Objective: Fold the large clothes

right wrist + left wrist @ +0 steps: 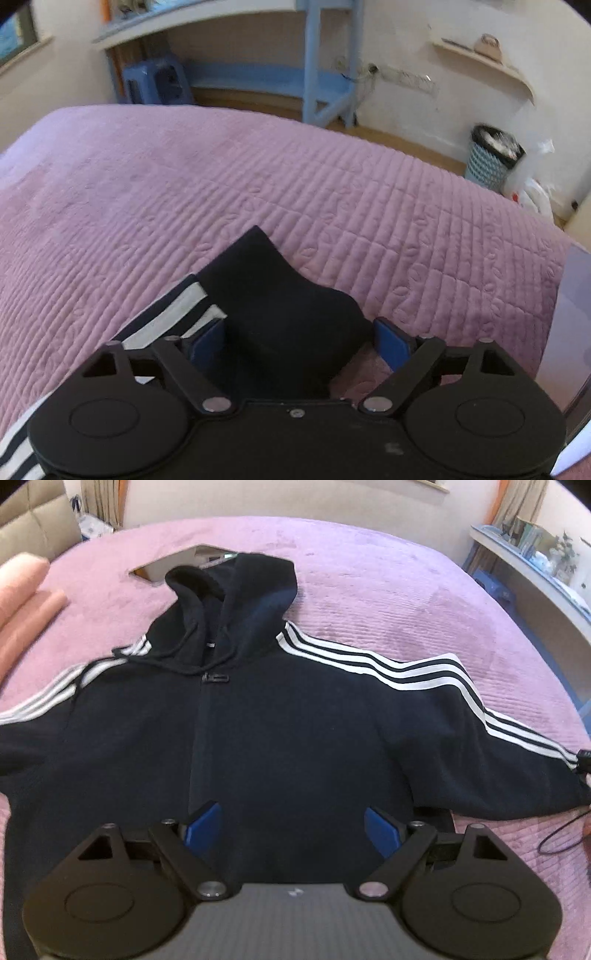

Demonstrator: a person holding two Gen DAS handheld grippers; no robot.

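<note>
Hoodie [295, 720], one, navy, spread face-up on pink bedspread [332, 184], filling space ahead of left claw [293, 827]. Left claw wide, holding nothing, hovering over hem. Right claw [301, 343] wide, straddling cuff [280, 295], not clamped. Best pinch cuff fully, then carry sleeve across chest. Two sleeves, three white stripes each.

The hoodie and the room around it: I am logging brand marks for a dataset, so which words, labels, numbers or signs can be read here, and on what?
No text can be read in either view.
hoodie: three white sleeve stripes, no wording visible.
neck tag: too small and blurred.
left gripper: a small pale mark on its body, not legible.
shelf items: blurred, unreadable.
</note>
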